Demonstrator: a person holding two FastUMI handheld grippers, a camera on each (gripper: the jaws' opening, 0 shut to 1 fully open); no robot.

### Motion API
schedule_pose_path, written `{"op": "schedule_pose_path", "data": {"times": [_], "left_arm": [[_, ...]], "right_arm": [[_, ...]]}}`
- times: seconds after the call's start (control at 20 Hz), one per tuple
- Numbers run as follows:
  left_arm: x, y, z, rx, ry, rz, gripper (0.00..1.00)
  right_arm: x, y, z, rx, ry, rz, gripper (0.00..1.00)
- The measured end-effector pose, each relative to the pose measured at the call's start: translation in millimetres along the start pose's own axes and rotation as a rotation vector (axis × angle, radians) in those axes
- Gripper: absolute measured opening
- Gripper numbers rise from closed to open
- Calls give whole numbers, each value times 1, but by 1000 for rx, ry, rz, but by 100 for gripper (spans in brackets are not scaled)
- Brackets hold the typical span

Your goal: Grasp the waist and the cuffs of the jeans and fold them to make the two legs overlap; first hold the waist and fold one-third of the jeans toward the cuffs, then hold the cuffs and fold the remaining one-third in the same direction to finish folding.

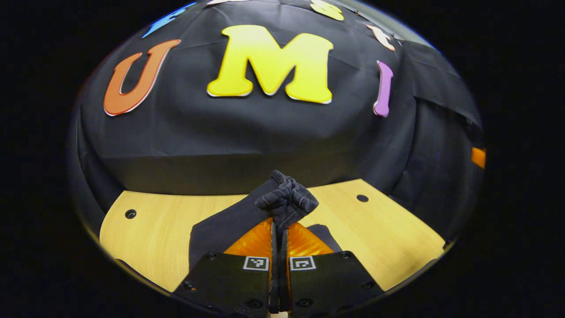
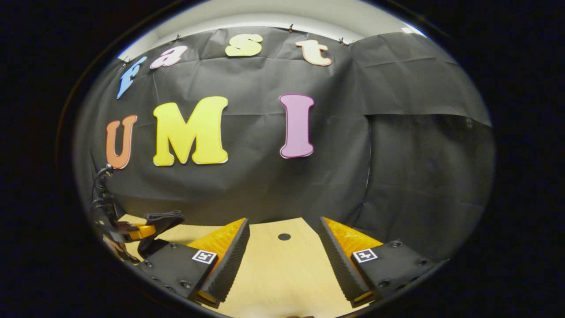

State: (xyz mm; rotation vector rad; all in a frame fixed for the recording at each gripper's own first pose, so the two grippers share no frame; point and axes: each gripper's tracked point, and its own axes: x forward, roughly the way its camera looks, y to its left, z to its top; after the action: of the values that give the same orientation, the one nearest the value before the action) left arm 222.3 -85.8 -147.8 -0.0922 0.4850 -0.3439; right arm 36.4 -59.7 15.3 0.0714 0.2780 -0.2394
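Observation:
In the left gripper view my left gripper (image 1: 279, 227) is shut on a bunched edge of the dark jeans (image 1: 287, 201). The cloth is lifted off the wooden table (image 1: 150, 229) and a dark panel of it hangs down to the left. I cannot tell whether the held part is waist or cuff. In the right gripper view my right gripper (image 2: 284, 247) stands open over bare wood, with nothing between its ribbed pads (image 2: 231, 260). At that view's far left, the other gripper (image 2: 141, 230) shows with its orange fingers holding dark cloth (image 2: 163, 218).
The light wooden table (image 2: 282, 274) has small dark holes (image 2: 284, 236) in its top. Black cloth walls close in right behind the table's far edge and on the right side. A cable (image 2: 99, 185) hangs at the far left of the right gripper view.

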Motion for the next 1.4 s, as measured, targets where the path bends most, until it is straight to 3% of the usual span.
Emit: {"op": "schedule_pose_path", "data": {"times": [0.2, 0.3, 0.6, 0.75, 0.85, 1.0, 1.1, 1.2, 1.4], "left_arm": [[16, -23, -34, 83, 66, -21, 4], [25, -29, -51, 132, 97, -21, 4], [32, -36, -81, 300, 109, 8, 7], [30, -47, -96, 291, 136, -37, 12], [28, -65, -105, 261, 164, -91, 43], [25, -77, -94, 311, 111, -89, 96], [15, -89, -80, 309, 65, -113, 95], [0, -98, -45, 279, -21, -135, 95], [-50, -66, 55, 193, -212, -79, 97]], "right_arm": [[-2, -16, -13, 19, 26, -28, 92], [-3, -21, -17, 22, 34, -37, 99], [-1, -29, -20, 38, 46, -42, 92], [1, -26, -18, 40, 49, -33, 93], [1, -24, -14, 14, 53, -24, 92], [-2, -23, 5, -26, 28, -13, 95], [0, -19, 11, -42, 20, -3, 92], [3, -11, 19, -36, 7, 19, 96], [16, 28, 31, -10, -29, 107, 96]]}}
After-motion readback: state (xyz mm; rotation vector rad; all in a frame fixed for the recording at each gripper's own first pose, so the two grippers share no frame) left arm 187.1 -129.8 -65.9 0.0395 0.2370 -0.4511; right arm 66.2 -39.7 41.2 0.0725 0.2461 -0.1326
